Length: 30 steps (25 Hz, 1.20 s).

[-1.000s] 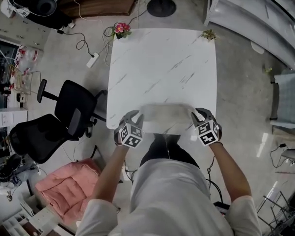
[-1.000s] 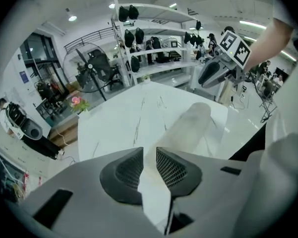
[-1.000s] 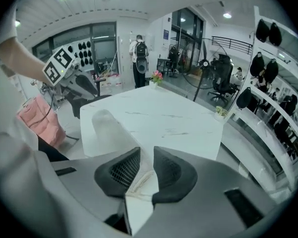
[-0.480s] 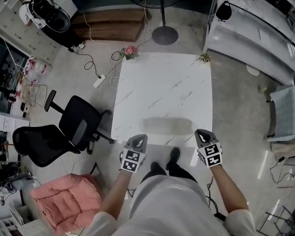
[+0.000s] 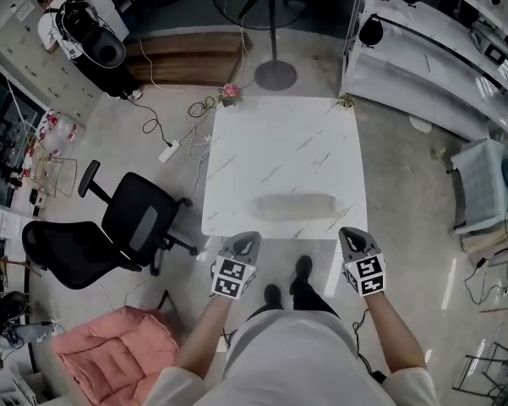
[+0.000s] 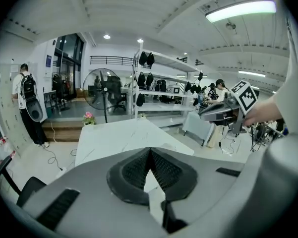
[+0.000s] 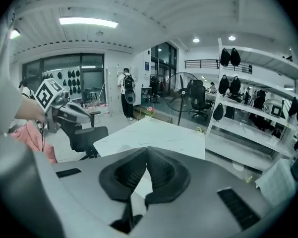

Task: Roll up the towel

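Observation:
The towel (image 5: 294, 205) lies as a pale grey roll across the near part of the white marble table (image 5: 279, 142). Both grippers are held in the air off the table's near edge, apart from the roll. My left gripper (image 5: 246, 238) is shut with nothing in it; its dark pads meet in the left gripper view (image 6: 149, 150). My right gripper (image 5: 351, 234) is also shut and empty, its jaws having just closed (image 7: 147, 150). Each gripper view shows the other gripper from the side. The jaws hide the towel in both gripper views.
Two black office chairs (image 5: 135, 222) and a pink cushion (image 5: 118, 349) are left of the table. A flower pot (image 5: 230, 93) and a small plant (image 5: 346, 101) sit at its far corners. A fan stand (image 5: 275, 73) and shelves (image 5: 423, 66) lie beyond.
Both grippers left the ends of the towel, closed, and drew back and up off the table's near edge. The towel stays rolled on the table, which now looks smaller and farther.

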{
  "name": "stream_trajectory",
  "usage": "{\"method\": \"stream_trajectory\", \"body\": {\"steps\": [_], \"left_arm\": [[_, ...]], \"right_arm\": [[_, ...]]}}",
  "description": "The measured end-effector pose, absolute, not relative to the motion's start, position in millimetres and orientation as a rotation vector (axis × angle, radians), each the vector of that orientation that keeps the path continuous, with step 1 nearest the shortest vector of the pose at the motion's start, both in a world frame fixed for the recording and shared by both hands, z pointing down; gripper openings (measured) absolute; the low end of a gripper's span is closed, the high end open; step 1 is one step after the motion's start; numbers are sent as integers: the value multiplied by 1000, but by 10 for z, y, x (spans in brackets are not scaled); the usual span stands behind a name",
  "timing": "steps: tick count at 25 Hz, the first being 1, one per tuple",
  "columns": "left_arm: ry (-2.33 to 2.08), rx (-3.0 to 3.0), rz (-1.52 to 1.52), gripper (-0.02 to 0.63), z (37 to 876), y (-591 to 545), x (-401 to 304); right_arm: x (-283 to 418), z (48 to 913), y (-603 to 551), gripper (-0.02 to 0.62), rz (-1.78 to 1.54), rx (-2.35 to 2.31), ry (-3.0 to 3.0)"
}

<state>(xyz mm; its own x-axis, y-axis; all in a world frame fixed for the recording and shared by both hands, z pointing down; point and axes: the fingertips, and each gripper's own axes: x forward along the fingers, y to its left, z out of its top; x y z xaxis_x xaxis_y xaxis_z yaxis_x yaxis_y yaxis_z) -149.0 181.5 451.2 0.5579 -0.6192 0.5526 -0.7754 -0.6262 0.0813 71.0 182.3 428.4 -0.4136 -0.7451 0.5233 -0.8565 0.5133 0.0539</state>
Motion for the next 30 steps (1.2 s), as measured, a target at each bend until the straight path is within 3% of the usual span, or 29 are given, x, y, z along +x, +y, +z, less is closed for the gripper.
{"method": "stream_trajectory", "body": {"steps": [13, 30], "left_arm": [[-1107, 2586, 574, 18, 3914, 2263, -1642], [-1277, 2577, 372, 18, 3229, 2522, -1518]], "right_arm": [[473, 3594, 2471, 12, 210, 1465, -2296], [904, 2893, 2619, 12, 169, 1496, -2467]]}}
